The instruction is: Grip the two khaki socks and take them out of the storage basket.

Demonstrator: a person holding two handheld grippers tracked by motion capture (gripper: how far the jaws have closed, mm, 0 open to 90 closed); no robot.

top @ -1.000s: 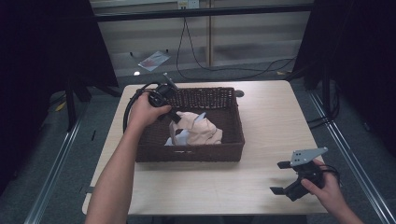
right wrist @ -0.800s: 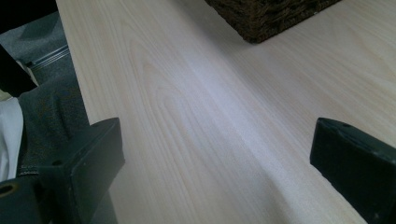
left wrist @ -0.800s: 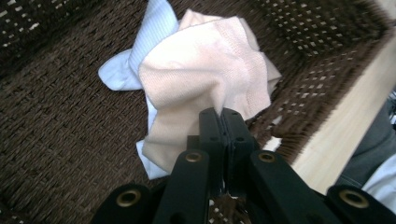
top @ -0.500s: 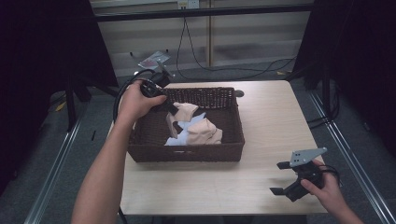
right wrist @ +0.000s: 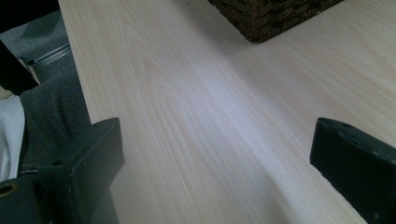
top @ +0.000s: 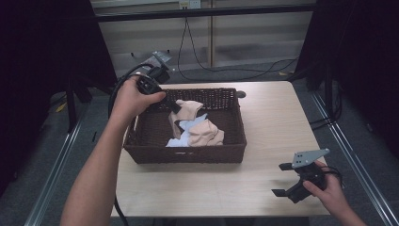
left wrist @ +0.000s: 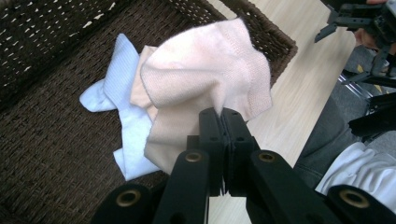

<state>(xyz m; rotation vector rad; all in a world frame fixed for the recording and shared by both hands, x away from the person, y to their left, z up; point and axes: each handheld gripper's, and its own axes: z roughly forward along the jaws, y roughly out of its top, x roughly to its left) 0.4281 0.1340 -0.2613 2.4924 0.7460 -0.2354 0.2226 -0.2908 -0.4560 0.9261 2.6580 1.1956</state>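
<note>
One dark woven basket [top: 141,141]. Inside it, two pale pink cloths: one lifted [left wrist: 210,70], one lying in the basket [top: 207,134]. One white cloth [left wrist: 123,112] under them. Two handheld grippers: left gripper [left wrist: 219,116], right gripper [top: 282,179]. One light wooden table [top: 273,117]. Several black cables on the floor behind [top: 226,73].

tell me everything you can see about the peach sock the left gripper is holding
The peach sock is a soft, finely ribbed knit, crumpled, with a dark-edged hem. The left gripper is shut on one edge of it, so it hangs lifted above the dark woven basket. Its lower folds drape beside another peach piece and a white sock.
</note>
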